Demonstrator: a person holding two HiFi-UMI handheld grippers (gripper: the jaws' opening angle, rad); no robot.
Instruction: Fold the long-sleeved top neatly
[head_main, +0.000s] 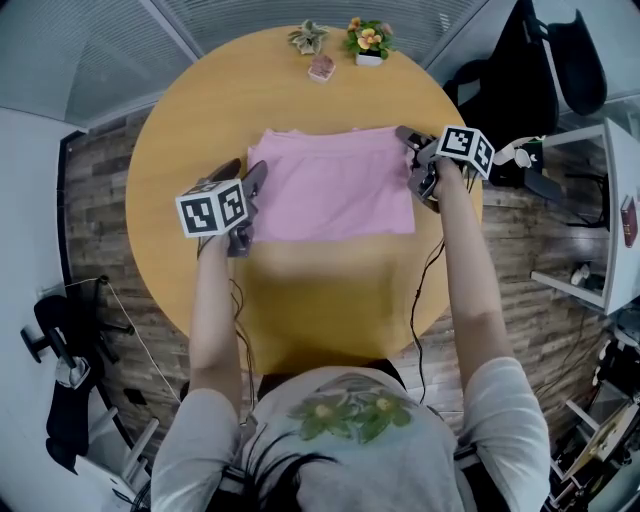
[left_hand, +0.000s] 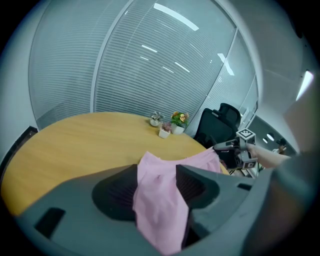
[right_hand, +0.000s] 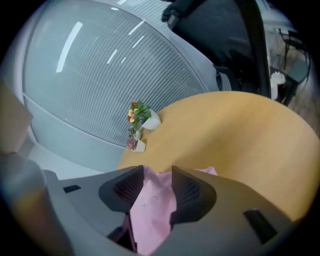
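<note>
Pink long-sleeved top (head_main: 335, 185): folded to a flat rectangle, lying on the far half of the round wooden table (head_main: 300, 300). Smooth on top, edges roughly square; sleeves not visible.

Left gripper (left_hand: 156, 169): at the top's left edge. Jaws stand apart. A fold of pink cloth runs up between the pads, loose, not pinched. Released.

Right gripper (right_hand: 157, 170): at the top's right edge, across the garment from the left one. Jaws likewise apart, pink cloth lying slack in the gap. Released.

Both grippers point forward and down toward the table, marker cubes uppermost in the head view. The person's bare forearms reach in from the near side.

At the table's far rim: a potted plant with orange flowers (head_main: 368, 40), a small green plant (head_main: 308, 38) just beside it, a little pink pot (head_main: 321, 68) in front of them. All well apart from the top.

Beyond the table: a curved wall of blinds (left_hand: 150, 65). To the right, a dark office chair (head_main: 520, 80). Wood-plank floor (head_main: 100, 200) around the table.
</note>
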